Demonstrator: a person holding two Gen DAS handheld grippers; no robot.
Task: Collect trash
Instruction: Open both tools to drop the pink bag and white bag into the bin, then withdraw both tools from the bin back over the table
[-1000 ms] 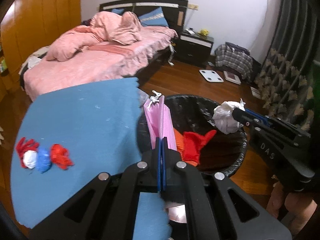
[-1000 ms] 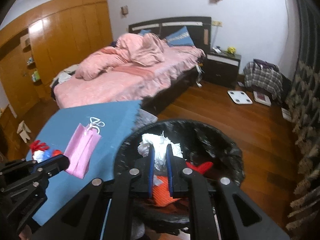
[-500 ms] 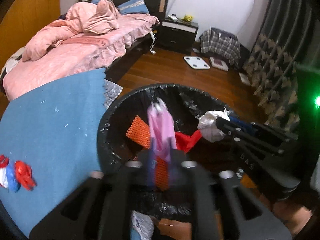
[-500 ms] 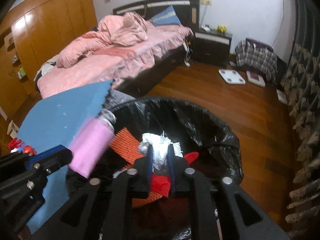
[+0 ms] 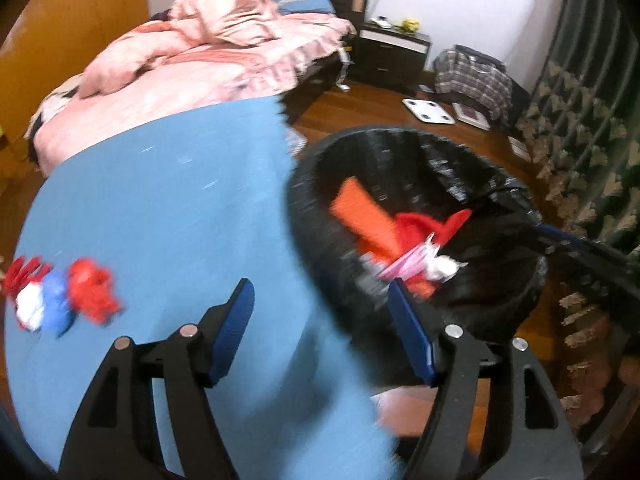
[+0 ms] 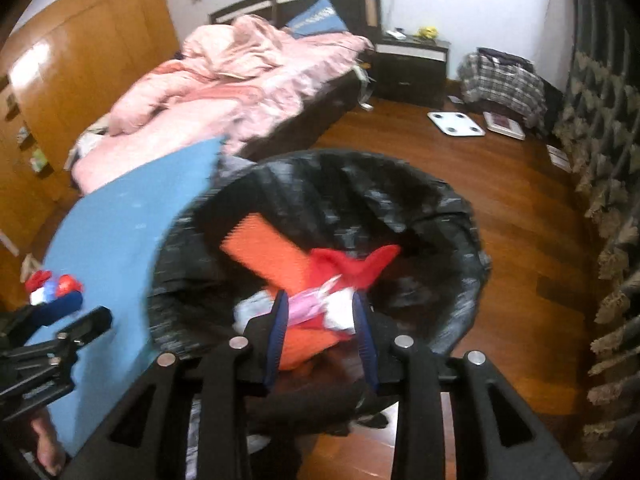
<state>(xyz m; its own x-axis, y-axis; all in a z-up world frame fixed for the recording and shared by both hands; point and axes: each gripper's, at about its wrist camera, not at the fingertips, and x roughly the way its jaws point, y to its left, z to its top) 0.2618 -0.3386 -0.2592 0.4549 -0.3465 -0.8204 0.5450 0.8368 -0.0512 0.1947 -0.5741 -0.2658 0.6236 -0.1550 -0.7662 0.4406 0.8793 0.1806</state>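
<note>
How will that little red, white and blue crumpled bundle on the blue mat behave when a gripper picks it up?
The crumpled red, white and blue bundle on the blue foam mat looks soft and light, so it would probably squash. Its separate lumps might come apart. It seems unlikely to roll.

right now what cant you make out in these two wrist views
- Trash bin floor: hidden under the trash, both views.
- Red, white and blue scraps on the blue mat: motion blur, left view; partly behind the left gripper, right view.
- Right gripper: blur hides whether the white wad touches its pads.
</note>
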